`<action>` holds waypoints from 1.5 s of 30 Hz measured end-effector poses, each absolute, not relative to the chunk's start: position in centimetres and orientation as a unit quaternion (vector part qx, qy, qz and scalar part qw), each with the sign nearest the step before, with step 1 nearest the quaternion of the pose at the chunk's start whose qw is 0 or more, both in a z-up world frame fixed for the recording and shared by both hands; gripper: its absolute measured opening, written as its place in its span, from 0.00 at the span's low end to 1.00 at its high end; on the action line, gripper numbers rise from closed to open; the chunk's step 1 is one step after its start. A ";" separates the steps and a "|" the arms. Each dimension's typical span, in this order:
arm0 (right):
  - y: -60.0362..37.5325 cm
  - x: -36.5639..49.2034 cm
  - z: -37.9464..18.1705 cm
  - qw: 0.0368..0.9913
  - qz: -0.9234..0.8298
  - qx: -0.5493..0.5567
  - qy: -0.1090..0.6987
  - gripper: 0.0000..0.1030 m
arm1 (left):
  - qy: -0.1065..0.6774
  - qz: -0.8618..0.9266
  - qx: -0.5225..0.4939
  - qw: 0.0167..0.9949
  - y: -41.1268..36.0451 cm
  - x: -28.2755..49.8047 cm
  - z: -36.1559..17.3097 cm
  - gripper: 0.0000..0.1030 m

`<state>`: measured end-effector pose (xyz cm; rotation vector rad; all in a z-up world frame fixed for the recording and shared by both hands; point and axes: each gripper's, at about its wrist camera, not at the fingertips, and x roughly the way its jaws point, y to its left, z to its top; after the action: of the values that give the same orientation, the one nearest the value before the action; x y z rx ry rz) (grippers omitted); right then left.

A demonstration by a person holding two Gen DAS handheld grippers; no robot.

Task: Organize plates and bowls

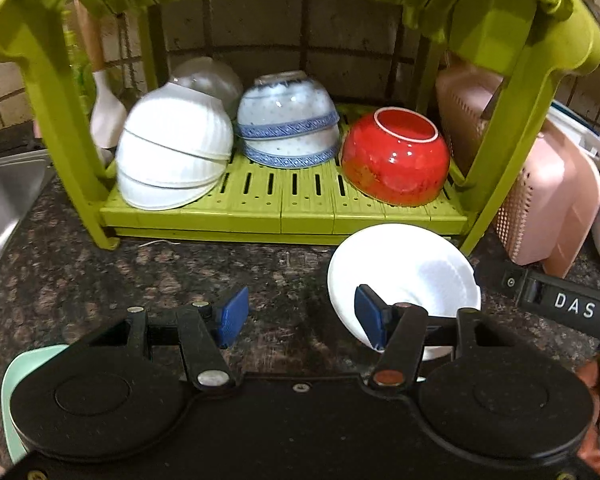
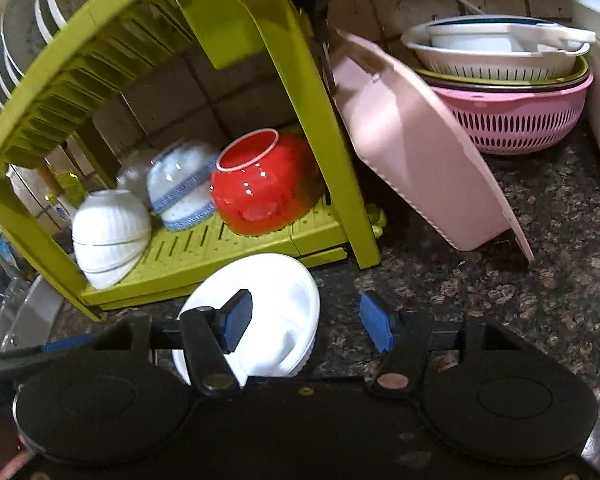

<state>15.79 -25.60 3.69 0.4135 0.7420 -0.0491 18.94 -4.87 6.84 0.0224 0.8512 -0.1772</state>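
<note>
White bowl (image 1: 412, 276) beside rack (image 1: 284, 216) edge.

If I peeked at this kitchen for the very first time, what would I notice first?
Probably the bright green dish rack standing on the dark speckled counter. On its bottom shelf a shiny red bowl lies upside down at the right end, beside stacks of blue-patterned bowls and white bowls. In front of the rack, a white bowl sits on the counter, with both open grippers close by.
</note>
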 end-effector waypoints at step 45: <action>-23.7 18.6 1.5 0.917 -0.014 0.136 0.376 0.16 | 0.457 -0.124 -0.001 0.881 -6.9 23.0 3.2 0.19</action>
<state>18.62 -23.70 1.51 0.2791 0.7726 -0.0297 23.03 -6.87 3.23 -0.0023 0.9511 -0.2579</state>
